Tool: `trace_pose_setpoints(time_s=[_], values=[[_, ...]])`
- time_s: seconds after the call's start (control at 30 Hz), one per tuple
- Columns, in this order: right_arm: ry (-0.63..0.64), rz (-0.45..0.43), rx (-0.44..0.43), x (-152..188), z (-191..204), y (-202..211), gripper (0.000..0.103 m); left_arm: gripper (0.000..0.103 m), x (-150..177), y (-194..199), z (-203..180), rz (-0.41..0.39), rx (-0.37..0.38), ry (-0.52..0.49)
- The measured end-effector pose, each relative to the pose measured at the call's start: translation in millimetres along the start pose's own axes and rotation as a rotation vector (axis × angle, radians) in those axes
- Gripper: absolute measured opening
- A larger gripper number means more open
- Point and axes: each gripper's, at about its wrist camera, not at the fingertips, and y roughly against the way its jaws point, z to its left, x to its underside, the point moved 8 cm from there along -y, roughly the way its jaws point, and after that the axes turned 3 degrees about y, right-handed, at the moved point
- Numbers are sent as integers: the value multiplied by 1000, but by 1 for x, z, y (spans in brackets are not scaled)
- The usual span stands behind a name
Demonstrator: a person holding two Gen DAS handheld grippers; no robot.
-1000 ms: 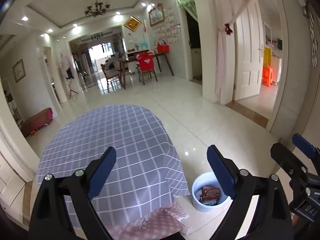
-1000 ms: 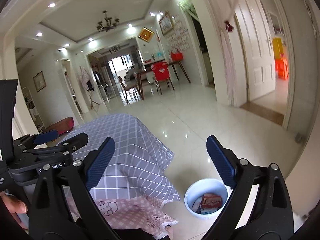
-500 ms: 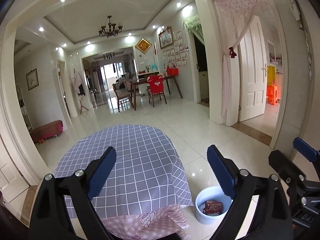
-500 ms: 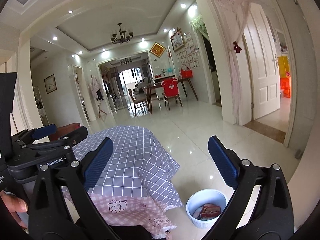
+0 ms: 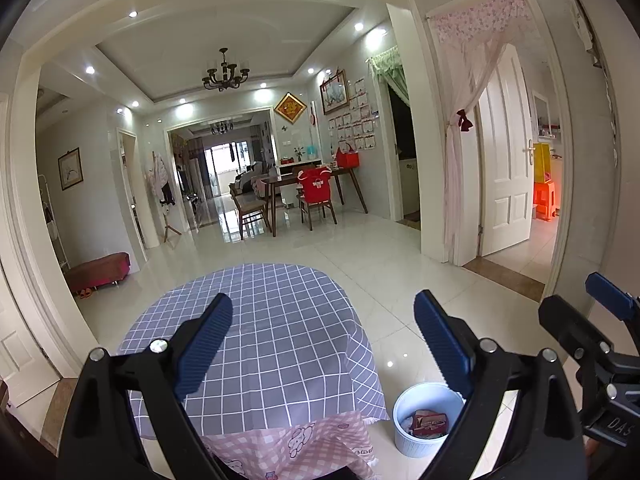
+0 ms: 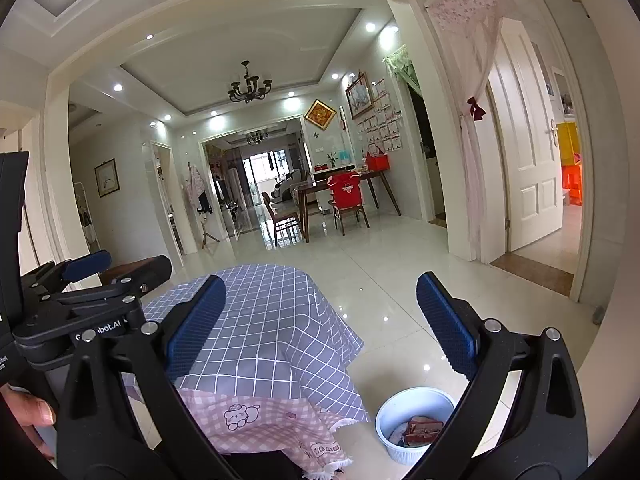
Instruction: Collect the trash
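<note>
A home's living area, shown by a chandelier [image 5: 225, 74], dining table [image 5: 308, 184] with chairs, framed pictures, curtained doorway [image 5: 476, 92], tiled floor [image 5: 400, 272].

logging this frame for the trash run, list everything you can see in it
table: 1, grey-blue checked cloth over a pink checked one, just ahead of both grippers
bin: 1, white, on the floor right of the table
trash: several pieces, red and brown wrappers, inside the bin
dining table: 1, dark wood, far end of the room
chairs: at least 2, one with a red cover, at the dining table
chandelier: 1, black, on the ceiling
bench: 1, dark red, by the left wall
door: 1, white, open, at right
left gripper: open, empty
right gripper: open, empty
</note>
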Motion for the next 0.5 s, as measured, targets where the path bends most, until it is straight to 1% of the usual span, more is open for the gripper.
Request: trace_pose_setpoints(time_s=[0.5], values=[[0, 3, -7, 2, 0, 0, 94, 90, 3, 3, 3, -2, -4, 0]])
